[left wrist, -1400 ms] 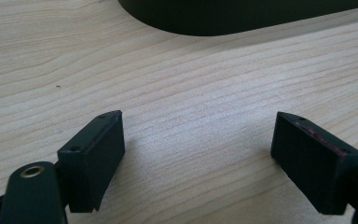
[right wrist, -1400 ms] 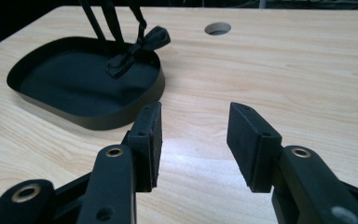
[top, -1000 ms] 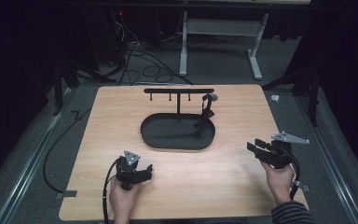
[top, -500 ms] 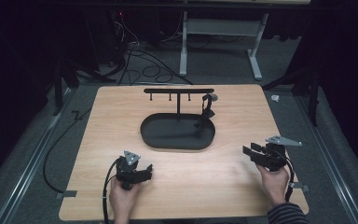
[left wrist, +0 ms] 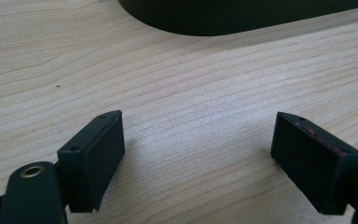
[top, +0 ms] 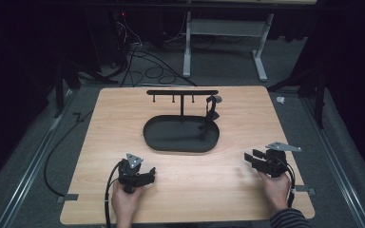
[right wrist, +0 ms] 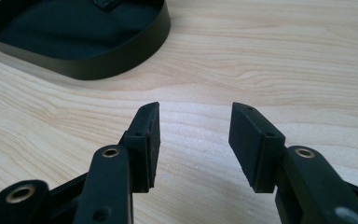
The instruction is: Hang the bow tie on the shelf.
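Observation:
A black oval tray (top: 164, 141) sits mid-table with a T-shaped rack (top: 182, 93) rising from its far side. A small dark item with a grey disc (top: 212, 105) hangs at the rack's right end. My left gripper (top: 148, 174) rests near the front left of the table, open, with bare wood between its jaws (left wrist: 196, 140); the tray's rim (left wrist: 223, 21) lies ahead of it. My right gripper (top: 250, 159) is at the front right, open and holding nothing (right wrist: 193, 135), and points toward the tray (right wrist: 98, 65).
The wooden table (top: 114, 118) ends just behind both hands. Cables (top: 138, 57) and a white desk frame (top: 223, 28) lie on the floor beyond the far edge. A cable (top: 107, 199) trails from the left gripper.
My right gripper has drifted a little left and toward the front edge. The left gripper has stayed put.

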The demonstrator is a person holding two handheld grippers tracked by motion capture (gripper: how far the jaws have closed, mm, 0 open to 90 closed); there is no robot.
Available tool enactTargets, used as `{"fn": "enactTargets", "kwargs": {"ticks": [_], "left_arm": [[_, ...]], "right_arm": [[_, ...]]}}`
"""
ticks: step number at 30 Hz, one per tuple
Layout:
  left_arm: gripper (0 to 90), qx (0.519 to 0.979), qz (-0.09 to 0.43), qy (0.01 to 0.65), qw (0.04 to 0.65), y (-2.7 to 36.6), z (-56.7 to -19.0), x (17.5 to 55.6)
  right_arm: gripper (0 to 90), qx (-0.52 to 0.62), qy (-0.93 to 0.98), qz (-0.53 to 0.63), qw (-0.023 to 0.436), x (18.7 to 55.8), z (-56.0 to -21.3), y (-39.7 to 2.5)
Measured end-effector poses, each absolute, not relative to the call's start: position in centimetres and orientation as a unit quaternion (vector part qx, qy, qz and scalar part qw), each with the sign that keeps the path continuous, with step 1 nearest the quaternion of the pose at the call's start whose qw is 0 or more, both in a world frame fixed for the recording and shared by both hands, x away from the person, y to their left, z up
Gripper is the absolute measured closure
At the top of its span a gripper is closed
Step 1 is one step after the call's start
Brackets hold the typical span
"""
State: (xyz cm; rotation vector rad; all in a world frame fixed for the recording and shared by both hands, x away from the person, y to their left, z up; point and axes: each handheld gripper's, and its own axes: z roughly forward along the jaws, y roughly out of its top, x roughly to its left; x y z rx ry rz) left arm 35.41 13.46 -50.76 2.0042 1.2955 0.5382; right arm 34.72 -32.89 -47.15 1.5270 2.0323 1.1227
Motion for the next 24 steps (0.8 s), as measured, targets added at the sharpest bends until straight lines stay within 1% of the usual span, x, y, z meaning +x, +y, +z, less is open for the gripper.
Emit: {"fn": "enactTargets", "kwargs": {"ticks": [17,24], "left_arm": [[17.8,0.77,0.207,0.498,0.341,13.5,-50.8,35.4],[17.8,0.77,0.207,0.498,0.341,13.5,-50.8,35.4]], "right_arm": [[53.1,0.539,0.735,0.367,0.184,34.8,-49.2,-32.1],[52.2,0.536,0.741,0.356,0.193,34.8,-50.0,-31.7]]}}
